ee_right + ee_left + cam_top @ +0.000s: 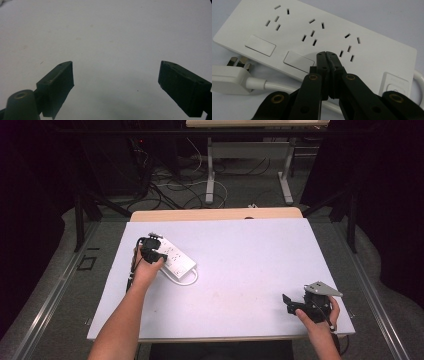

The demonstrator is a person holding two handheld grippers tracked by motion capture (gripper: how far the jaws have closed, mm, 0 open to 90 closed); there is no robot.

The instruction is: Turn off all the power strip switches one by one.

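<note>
A white power strip (176,257) (317,32) lies on the left part of the white table top (240,260), its sockets and rocker switches facing up. Its white cable (184,281) loops beside it, and the white plug (229,77) lies on the table close to the strip. My left gripper (159,256) (326,53) is shut with nothing between its jaws, and its tips rest over the strip's face beside a switch (298,61). At the near right corner my right gripper (287,302) (116,82) is open over bare table with nothing between its jaws.
The table's front edge (220,338) runs just below my right hand. Beyond the far edge are a wooden strip (215,214), a metal table frame (247,170) and loose cables on the floor (170,190). Dark curtains stand at both sides.
</note>
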